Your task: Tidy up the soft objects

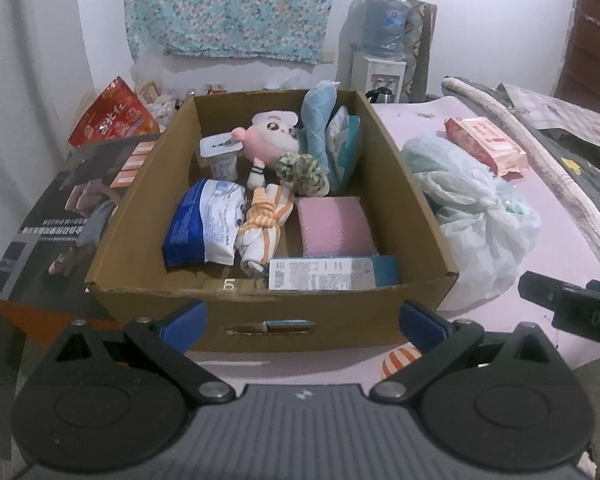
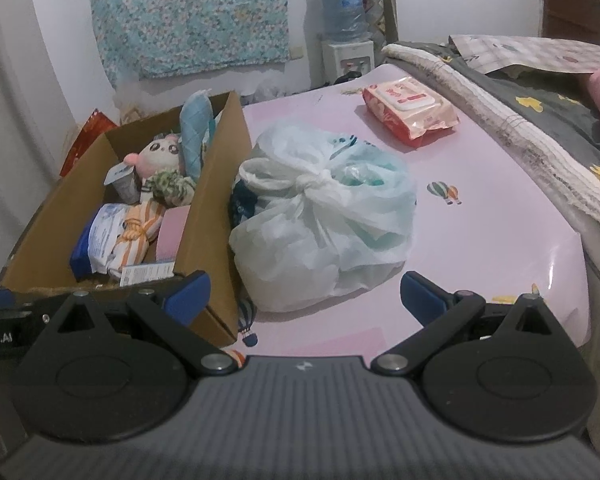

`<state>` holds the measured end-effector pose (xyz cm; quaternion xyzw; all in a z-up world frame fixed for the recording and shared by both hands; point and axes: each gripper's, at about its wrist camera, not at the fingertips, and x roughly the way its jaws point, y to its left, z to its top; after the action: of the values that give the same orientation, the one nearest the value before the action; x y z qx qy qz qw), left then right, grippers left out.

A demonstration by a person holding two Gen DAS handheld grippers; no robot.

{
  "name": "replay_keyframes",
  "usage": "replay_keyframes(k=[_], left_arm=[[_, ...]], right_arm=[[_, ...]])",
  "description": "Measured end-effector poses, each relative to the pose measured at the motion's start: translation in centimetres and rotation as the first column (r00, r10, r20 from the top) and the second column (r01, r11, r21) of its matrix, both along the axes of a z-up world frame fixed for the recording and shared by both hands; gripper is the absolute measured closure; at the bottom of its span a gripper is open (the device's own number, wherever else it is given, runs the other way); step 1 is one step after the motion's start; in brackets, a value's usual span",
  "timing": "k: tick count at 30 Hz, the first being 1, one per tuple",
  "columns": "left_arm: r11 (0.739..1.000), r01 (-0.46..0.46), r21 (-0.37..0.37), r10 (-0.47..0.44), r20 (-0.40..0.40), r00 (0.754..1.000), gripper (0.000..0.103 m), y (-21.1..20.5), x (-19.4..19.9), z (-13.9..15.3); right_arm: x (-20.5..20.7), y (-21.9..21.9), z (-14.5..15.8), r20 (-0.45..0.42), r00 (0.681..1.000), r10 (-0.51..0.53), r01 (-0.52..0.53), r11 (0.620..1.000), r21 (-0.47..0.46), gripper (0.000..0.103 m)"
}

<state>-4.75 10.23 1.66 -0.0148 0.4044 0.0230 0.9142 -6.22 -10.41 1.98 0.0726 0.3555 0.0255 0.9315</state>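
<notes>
Crowding the cardboard box, a knotted plastic bag touches its wall.

Knotted white bag beside filled box

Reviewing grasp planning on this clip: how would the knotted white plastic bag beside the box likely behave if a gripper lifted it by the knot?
The plastic bag looks thin and crumpled, so it would probably sag and swing under the knot. Its bulging shape suggests soft, light contents, though those are only partly visible. The film may slip between the right gripper pads.
</notes>
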Motion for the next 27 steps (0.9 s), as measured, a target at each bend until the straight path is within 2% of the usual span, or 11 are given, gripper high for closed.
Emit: replay_keyframes(k=[10, 27], left_arm=[[0.998, -0.055, 0.023, 0.055, -0.041, 0.998, 0.0, 0.7, -0.4, -0.2], [0.997, -0.066, 0.047, 0.071, -0.099, 0.993, 0.0, 0.6, 0.4, -0.8]], right_arm=[[0.0, 0.2, -0.3, -0.023, 0.999, 0.029, -0.029, 1.0, 0.008, 0.001], [1.2, 1.1, -1.7, -0.118, 0.991, 0.063, -0.065, 0.998, -0.015, 0.001]])
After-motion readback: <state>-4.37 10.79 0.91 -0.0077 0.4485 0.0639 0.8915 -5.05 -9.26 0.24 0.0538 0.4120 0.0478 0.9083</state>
